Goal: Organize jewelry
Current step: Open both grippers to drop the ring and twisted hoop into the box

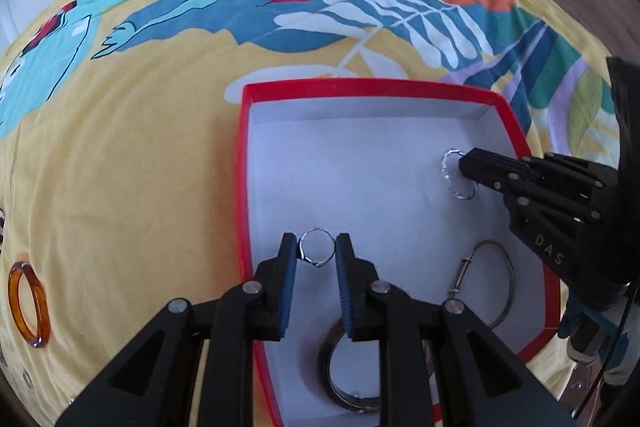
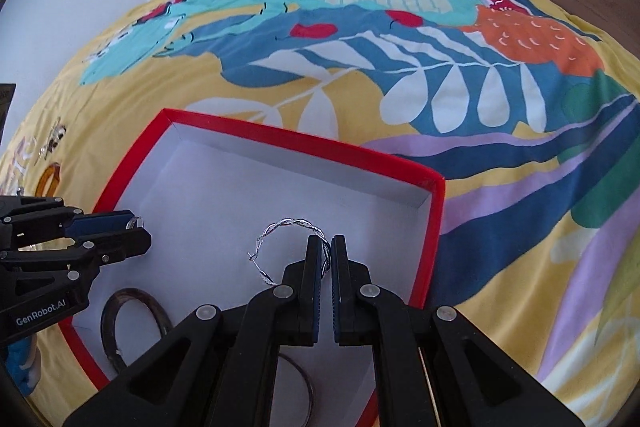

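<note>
Mid-drop over the red-rimmed white cardboard box [image 1: 508,115]: left gripper [image 1: 317,257] clamping a small silver ring [image 1: 316,250], right gripper [image 2: 327,257] pinching a twisted silver hoop [image 2: 280,231], just needing to lower and let go.

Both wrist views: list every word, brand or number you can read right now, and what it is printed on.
"D A S" – white letters on the black body of the right gripper, seen in the left wrist view; probably part of a longer word that runs out of sight.
"GenRobot.AI" – white print on the black body of the left gripper, seen in the right wrist view.
No readable text on the red box or the bedspread.
</note>
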